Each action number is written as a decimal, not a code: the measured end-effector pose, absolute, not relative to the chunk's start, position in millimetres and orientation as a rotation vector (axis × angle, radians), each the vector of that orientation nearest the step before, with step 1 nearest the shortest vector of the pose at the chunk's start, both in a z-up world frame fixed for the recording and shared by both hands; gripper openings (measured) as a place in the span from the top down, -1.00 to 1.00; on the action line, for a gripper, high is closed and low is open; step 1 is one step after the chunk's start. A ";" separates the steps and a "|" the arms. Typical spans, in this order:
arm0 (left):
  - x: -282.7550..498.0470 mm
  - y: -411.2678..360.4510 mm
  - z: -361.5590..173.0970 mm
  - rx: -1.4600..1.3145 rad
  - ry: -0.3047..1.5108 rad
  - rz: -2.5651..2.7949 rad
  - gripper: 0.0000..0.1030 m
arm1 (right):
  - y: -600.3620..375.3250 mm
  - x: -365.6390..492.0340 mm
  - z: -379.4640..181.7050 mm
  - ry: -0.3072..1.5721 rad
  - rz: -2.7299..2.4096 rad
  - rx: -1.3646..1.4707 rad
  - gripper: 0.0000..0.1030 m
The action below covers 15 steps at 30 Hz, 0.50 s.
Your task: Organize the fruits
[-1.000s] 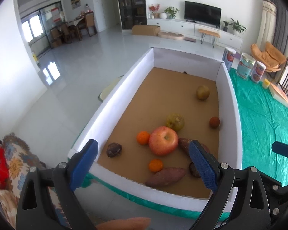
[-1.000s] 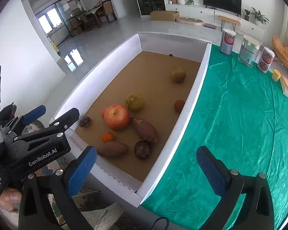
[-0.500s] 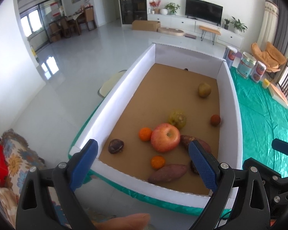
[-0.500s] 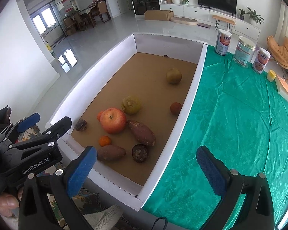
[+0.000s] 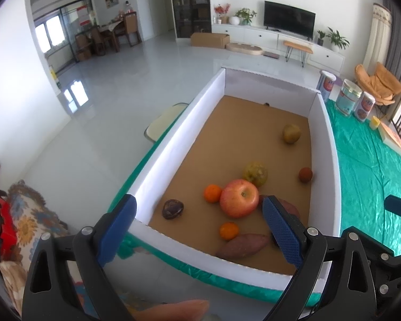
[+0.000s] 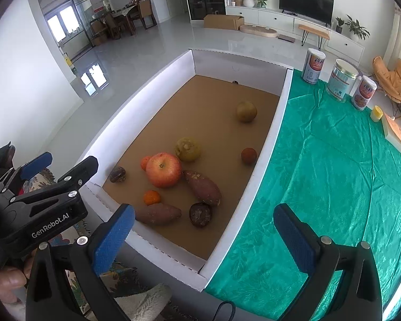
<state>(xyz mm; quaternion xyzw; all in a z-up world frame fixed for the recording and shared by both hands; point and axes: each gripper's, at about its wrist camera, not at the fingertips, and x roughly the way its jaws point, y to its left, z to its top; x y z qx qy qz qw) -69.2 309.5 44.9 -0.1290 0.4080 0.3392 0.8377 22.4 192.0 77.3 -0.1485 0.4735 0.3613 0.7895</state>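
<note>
Your fruit sits in the near half of a white-walled tray (image 6: 264,165) with a brown cardboard floor, at the left edge of a table under a green cloth (image 6: 334,174). At the centre of the cluster is the red apple (image 6: 163,169), stem dimple up. An orange (image 5: 212,193) touches its left side and a knobbly yellow-green fruit (image 6: 187,149) sits just behind it to the right. One sweet potato (image 6: 202,187) lies right of the apple, its long axis slanting from the apple toward the near right. A second sweet potato (image 6: 157,214) lies along the near wall, its long axis nearly parallel to that wall and its narrower tip pointing right. Between the two, a smaller orange (image 6: 151,197) rests just beyond the near one, and a dark wrinkled fruit (image 6: 200,214) sits beside its right tip. Another dark fruit (image 6: 117,174) lies alone near the left wall. Farther off, a small reddish fruit (image 6: 249,156) is close to the right wall, and a brown-yellow round fruit (image 6: 246,111) stands apart in the far half.

Your left gripper (image 5: 200,227) hovers short of the near wall, its blue pads spread wide and empty. Your right gripper (image 6: 204,238) is over the tray's near right corner, fingers equally wide apart, holding nothing. Three tins (image 6: 340,82) stand on the cloth at the far right.
</note>
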 end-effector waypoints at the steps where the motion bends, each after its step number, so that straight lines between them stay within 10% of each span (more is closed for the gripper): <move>1: -69.5 308.9 44.7 -0.275 0.863 0.717 -0.88 | 192.6 21.9 78.0 1.017 0.777 -0.322 -0.99; 15: -68.5 311.9 42.8 -0.278 0.870 0.718 -0.88 | 197.2 22.3 74.8 1.022 0.767 -0.335 -0.99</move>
